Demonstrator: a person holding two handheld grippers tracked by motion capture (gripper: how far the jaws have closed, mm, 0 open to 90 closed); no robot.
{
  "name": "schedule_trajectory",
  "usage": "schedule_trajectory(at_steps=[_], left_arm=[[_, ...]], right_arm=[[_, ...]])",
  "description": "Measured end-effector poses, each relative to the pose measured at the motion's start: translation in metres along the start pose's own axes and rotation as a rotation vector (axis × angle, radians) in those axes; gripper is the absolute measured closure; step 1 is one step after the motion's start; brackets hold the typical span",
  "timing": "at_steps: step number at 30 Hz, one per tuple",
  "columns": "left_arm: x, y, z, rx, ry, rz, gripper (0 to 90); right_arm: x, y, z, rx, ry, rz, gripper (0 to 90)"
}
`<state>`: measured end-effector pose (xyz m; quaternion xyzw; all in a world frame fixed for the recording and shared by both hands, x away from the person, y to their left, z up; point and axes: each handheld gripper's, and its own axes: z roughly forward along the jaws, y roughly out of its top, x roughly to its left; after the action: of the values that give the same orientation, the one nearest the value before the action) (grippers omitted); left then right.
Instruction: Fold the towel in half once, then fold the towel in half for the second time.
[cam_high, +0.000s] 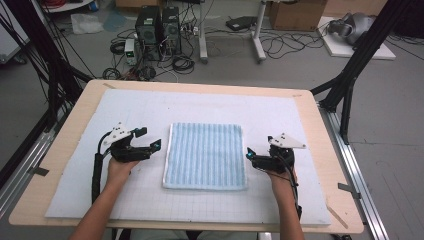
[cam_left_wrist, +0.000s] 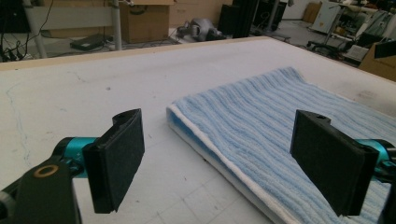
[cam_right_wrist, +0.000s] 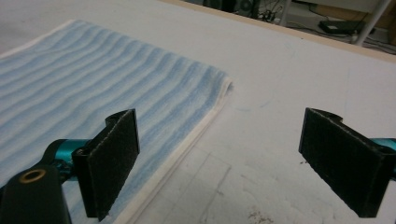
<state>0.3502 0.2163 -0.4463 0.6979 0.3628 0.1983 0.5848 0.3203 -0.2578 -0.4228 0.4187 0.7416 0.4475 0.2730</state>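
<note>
Left gripper (cam_high: 156, 145) and right gripper (cam_high: 249, 153) point inward, jaws wide, empty, flanking folded blue towel (cam_high: 205, 155). Towel flat at desk (cam_high: 310, 107) centre, stripes running away from person.

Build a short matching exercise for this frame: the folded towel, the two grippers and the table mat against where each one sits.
Things:
1. folded blue striped towel
2. left gripper
3. right gripper
4. white gridded mat

Places or states:
A. open, by the towel's right edge
B. covers the wooden tabletop
C. flat at the mat's centre
D. open, by the towel's left edge

Pairs: 1-C, 2-D, 3-A, 4-B
</note>
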Motion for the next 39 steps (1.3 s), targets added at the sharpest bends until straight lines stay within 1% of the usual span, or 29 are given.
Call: schedule_trajectory(at_steps=[1,2,3,5,7,10,14,18,22,23,27,30,31,34,36,39], left_arm=[[0.001,-0.004,0.0,0.002,0.003,-0.012,18.7],[0.001,-0.005,-0.002,-0.024,0.012,-0.016,19.3],[0.001,-0.006,-0.005,-0.058,0.023,-0.016,20.5],[0.001,-0.007,-0.008,-0.082,0.024,-0.016,23.3],[0.0,-0.007,-0.007,-0.079,0.035,-0.015,23.3],[0.0,-0.007,-0.007,-0.077,0.051,-0.018,23.3],[0.0,-0.007,-0.006,-0.071,0.069,-0.032,23.4],[-0.001,-0.006,-0.005,-0.058,0.072,-0.014,23.5],[-0.001,-0.006,-0.005,-0.05,0.074,-0.008,24.4],[-0.001,-0.006,-0.005,-0.049,0.075,-0.009,24.4],[-0.002,-0.006,-0.004,-0.042,0.078,-0.008,24.4],[-0.001,-0.006,-0.004,-0.041,0.074,-0.013,24.3],[-0.001,-0.006,-0.004,-0.041,0.073,-0.013,24.1],[-0.002,-0.006,-0.003,-0.038,0.077,-0.011,24.2],[-0.001,-0.005,-0.003,-0.039,0.078,-0.011,23.9],[0.001,-0.005,-0.003,-0.033,0.074,-0.036,23.6]], right_arm=[[0.0,-0.002,-0.001,-0.005,0.005,0.004,11.4],[0.0,-0.004,-0.002,-0.014,0.016,0.014,11.2],[0.001,-0.005,-0.003,-0.018,0.017,0.014,11.2],[0.003,-0.005,-0.005,-0.022,0.016,0.004,11.1],[0.003,-0.005,-0.005,-0.023,0.019,0.007,11.2],[0.004,-0.006,-0.004,-0.01,0.02,0.005,11.2],[0.004,-0.007,-0.005,-0.021,0.015,0.016,11.2],[0.002,-0.008,-0.007,-0.025,0.016,0.03,11.1],[0.002,-0.008,-0.008,-0.026,0.01,0.022,11.2],[0.002,-0.009,-0.009,-0.02,0.015,0.028,11.2],[0.005,-0.008,-0.011,-0.018,0.019,0.017,11.2],[0.003,-0.008,-0.012,-0.031,0.017,0.025,11.1],[0.003,-0.008,-0.011,-0.032,0.015,0.038,11.1],[0.003,-0.009,-0.01,-0.022,0.016,0.041,11.1],[0.004,-0.009,-0.01,-0.025,0.019,0.04,11.1],[0.003,-0.008,-0.011,-0.031,0.016,0.04,11.1]])
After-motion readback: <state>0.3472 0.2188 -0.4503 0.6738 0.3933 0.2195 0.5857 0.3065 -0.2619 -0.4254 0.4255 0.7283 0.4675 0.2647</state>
